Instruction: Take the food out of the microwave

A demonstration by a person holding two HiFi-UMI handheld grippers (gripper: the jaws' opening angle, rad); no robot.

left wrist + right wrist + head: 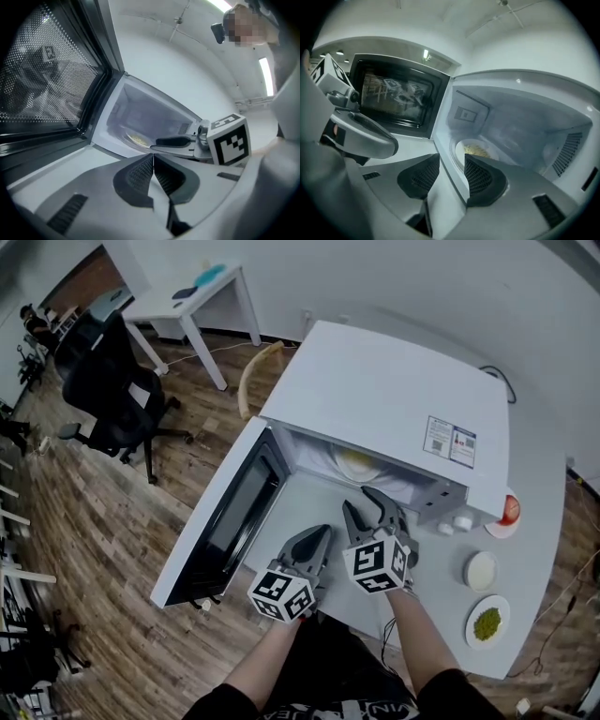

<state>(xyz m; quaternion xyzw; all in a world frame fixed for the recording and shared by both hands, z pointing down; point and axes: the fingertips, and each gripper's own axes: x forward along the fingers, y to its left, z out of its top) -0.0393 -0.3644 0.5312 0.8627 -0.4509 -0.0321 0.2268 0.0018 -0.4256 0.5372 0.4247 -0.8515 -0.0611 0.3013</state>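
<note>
The white box-shaped microwave (pixel 394 390) stands on the pale grey desk (pixel 539 521) with its dark-windowed door (pixel 225 512) swung fully out to the left, so the cavity is open to a reach from the front. Inside, on the turntable, sits the round white plate of yellow food (pixel 476 150), well back from the opening and not yet touched by either tool.

The right hand-held gripper (pixel 452 159) points into the cavity with its jaws standing well apart. Only the microwave's front edge lies in the line between them, and the pads press on nothing. It seems spread in readiness to take the plate by its near rim. That rim is thin and the plate looks smooth, so the pinch probably has to be kept level or the food may slide.

The left hand-held gripper (pixel 322 532) is closed completely, pads together and empty. It hovers just in front of the opening, near the door and beside its partner. It looks parked there to stay out of the reach path, or to steady the plate as it comes out.

To the right of the microwave, a small white dish (pixel 480 570) and a white plate of green food (pixel 487 622) occupy part of the desk, with bare surface left around them where the plate could likely go.
</note>
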